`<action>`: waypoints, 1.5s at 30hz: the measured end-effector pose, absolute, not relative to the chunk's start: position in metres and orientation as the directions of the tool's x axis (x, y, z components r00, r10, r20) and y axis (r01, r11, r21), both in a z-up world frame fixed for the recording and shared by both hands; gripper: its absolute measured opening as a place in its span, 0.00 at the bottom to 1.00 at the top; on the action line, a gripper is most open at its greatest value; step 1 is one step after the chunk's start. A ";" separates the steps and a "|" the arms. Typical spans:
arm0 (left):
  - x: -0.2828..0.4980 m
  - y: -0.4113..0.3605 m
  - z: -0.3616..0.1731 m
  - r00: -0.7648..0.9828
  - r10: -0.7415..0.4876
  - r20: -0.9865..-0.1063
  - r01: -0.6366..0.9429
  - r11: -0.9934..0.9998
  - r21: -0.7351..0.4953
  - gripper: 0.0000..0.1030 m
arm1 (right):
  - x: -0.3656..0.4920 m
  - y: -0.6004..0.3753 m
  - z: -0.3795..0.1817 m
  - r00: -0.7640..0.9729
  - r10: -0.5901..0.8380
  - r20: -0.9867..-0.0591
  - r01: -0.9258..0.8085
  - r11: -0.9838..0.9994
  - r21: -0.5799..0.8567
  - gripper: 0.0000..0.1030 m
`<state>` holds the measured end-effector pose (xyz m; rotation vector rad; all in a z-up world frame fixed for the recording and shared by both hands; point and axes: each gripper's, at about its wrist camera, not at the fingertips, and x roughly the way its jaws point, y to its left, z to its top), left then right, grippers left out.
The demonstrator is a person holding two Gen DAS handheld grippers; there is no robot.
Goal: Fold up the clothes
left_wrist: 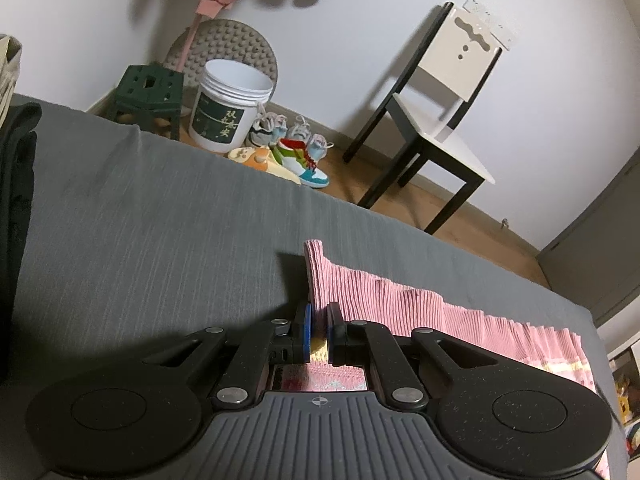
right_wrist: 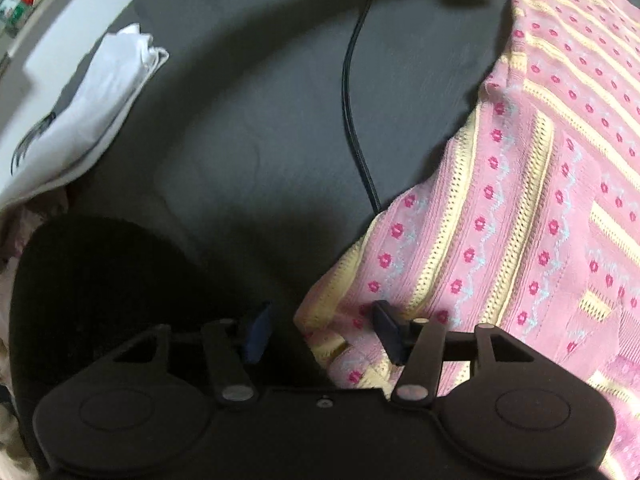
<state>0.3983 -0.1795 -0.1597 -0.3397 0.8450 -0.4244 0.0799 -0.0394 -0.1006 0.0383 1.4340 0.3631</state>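
Observation:
A pink knitted garment [left_wrist: 404,300] with yellow stripes and small red flowers lies on the grey bed sheet [left_wrist: 168,216]. In the left wrist view my left gripper [left_wrist: 319,322] is shut on the garment's ribbed pink hem, and a corner of the hem stands up above the blue pads. In the right wrist view the same garment [right_wrist: 532,200] spreads across the right side. My right gripper [right_wrist: 320,326] is open, its jaws wide apart around the garment's near yellow-trimmed corner, with the right finger [right_wrist: 387,328] over the cloth.
Black folded clothes [left_wrist: 16,208] lie at the bed's left edge. Beyond the bed stand a white bucket [left_wrist: 228,104], a green stool [left_wrist: 148,96], shoes [left_wrist: 288,152] and a white chair [left_wrist: 444,96]. A black cable [right_wrist: 352,92], white cloth [right_wrist: 92,108] and a dark garment [right_wrist: 100,280] lie on the sheet.

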 end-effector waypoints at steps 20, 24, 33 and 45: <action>0.395 -0.207 -0.119 0.581 -0.417 -0.699 0.260 0.909 -0.326 0.03 | -0.018 -0.158 -0.048 0.508 0.413 -0.756 -0.060 0.893 0.447 0.08; 0.392 -0.231 -0.084 0.580 -0.419 -0.699 0.295 0.907 -0.300 0.03 | -0.045 -0.215 -0.033 0.584 0.446 -0.679 0.038 0.820 0.571 0.08; 0.379 -0.325 -0.021 0.558 -0.450 -0.697 0.365 0.888 -0.281 0.03 | -0.109 -0.314 -0.033 0.746 0.304 -0.592 0.233 0.714 0.661 0.08; 0.340 -0.502 -0.018 0.518 -0.516 -0.682 0.454 0.842 -0.293 0.03 | -0.188 -0.407 -0.067 0.771 0.061 -0.634 0.514 0.528 0.676 0.08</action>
